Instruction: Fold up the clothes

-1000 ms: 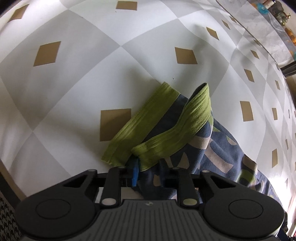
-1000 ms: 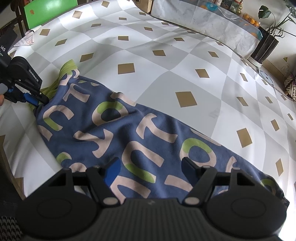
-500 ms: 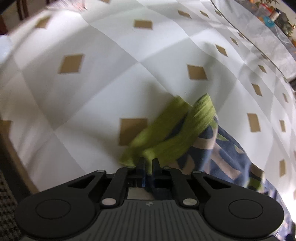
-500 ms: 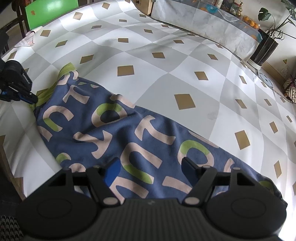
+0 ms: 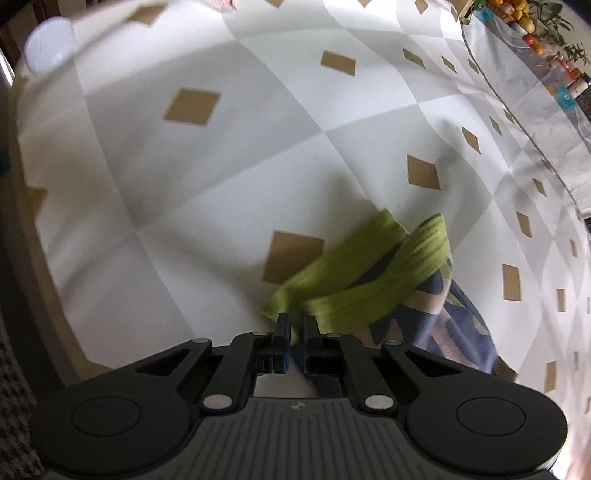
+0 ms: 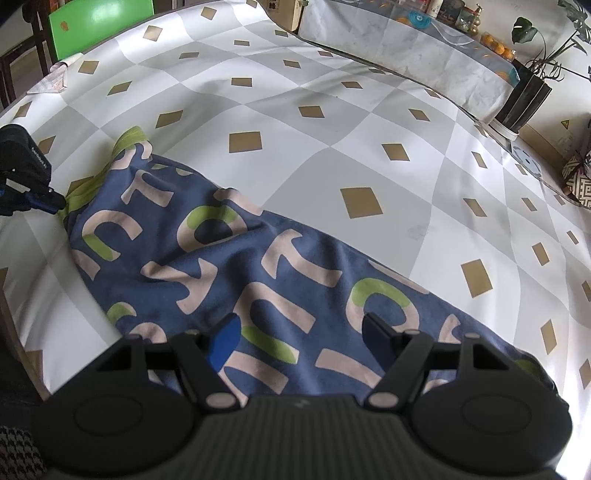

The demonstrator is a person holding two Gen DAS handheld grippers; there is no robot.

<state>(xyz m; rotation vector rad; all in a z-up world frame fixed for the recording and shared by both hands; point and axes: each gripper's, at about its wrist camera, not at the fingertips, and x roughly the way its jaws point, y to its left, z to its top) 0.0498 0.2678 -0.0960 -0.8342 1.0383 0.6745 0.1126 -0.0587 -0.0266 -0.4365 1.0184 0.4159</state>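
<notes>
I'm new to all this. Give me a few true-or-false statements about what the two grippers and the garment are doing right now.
1. The left gripper is pinched on the green waistband. True.
2. The right gripper is clamped on the cloth. False: its jaws stand open above the blue garment.
3. The garment is plain blue. False: it carries beige and green letters.
4. The garment lies on a checked tablecloth with tan diamonds. True.

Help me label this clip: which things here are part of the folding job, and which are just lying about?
Part of the job:
- garment, blue with letters
- its green band, pinched by the left gripper
- right gripper, open above the garment
- tablecloth

Lying about:
- plant pot
- green chair
- clutter on the far shelf
</notes>
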